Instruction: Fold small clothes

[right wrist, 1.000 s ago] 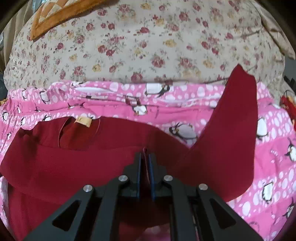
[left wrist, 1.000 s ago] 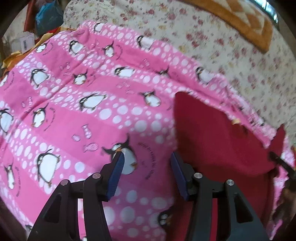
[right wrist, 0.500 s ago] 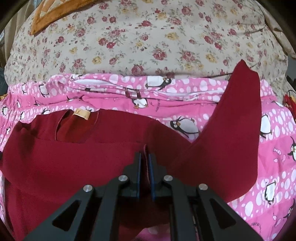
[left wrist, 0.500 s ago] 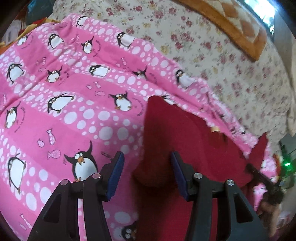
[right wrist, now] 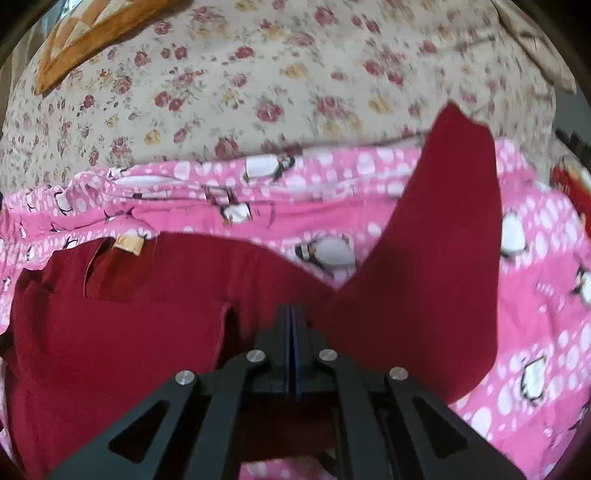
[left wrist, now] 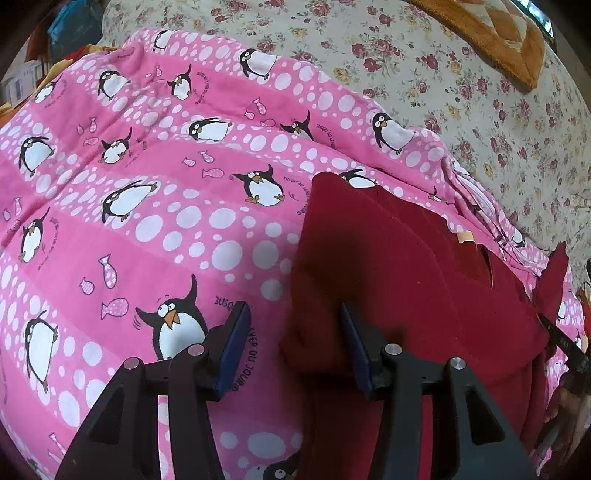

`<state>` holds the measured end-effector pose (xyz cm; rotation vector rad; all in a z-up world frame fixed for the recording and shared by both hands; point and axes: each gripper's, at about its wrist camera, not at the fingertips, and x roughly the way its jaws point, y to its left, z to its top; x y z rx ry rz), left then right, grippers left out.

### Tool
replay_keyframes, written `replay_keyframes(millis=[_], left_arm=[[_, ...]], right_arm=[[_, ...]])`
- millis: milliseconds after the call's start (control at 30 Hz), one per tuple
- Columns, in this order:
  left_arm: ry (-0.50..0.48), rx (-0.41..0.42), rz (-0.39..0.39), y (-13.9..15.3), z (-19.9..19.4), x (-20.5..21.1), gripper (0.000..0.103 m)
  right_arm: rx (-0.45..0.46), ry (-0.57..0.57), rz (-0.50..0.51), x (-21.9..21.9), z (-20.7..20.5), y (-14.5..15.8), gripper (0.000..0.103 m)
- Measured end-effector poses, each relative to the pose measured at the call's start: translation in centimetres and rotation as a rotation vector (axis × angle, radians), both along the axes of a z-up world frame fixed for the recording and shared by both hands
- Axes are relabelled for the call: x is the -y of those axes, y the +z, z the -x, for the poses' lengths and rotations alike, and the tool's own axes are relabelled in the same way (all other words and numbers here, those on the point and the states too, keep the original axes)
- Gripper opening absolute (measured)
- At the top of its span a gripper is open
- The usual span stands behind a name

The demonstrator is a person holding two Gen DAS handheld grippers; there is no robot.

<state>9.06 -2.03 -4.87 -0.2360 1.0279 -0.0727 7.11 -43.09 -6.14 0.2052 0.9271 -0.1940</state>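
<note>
A dark red small top point(left wrist: 399, 266) lies on a pink penguin blanket point(left wrist: 147, 221). My left gripper point(left wrist: 293, 310) is open and straddles the top's left edge, with red cloth under its right finger and blanket under its left. In the right wrist view the red top point(right wrist: 122, 332) has its tan neck label point(right wrist: 129, 243) at the far left. One sleeve point(right wrist: 443, 258) sticks up to the right. My right gripper point(right wrist: 291, 308) is shut low over the garment's middle, and no cloth shows between its pads. A folded edge point(right wrist: 225, 317) lies just left of it.
A floral bedsheet point(left wrist: 406, 55) spreads beyond the blanket, with an orange quilted cushion point(left wrist: 498, 33) at the far right. In the right wrist view the pink blanket point(right wrist: 535, 295) extends to the right. Coloured clutter point(left wrist: 70, 26) sits past the blanket's far left corner.
The left gripper shifted from over the blanket to the red top's left edge. The red sliver once pinched between the right pads is gone, and a folded edge now lies beside them.
</note>
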Motion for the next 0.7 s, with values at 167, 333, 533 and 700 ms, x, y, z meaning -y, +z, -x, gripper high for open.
replay_keyframes(millis=[167,333,533,700], left_arm=[[0.011,-0.011,0.032,0.2,0.2,-0.4,0.030],[0.040,0.010,0.065,1.1,0.9,-1.6,0.030],[0.038,-0.013,0.027,0.3,0.6,-1.4,0.030],[0.033,-0.005,-0.004,0.2,0.5,-1.0,0.030]], right_arm=[[0.044,0.013,-0.103,0.1,1.5,1.5,0.039],[0.068,0.070,-0.125,-1.5,2.7,2.9,0.047],[0.067,0.070,-0.129,-2.1,3.2,3.2,0.048],[0.060,0.058,-0.152,-1.6,2.8,3.0,0.048]])
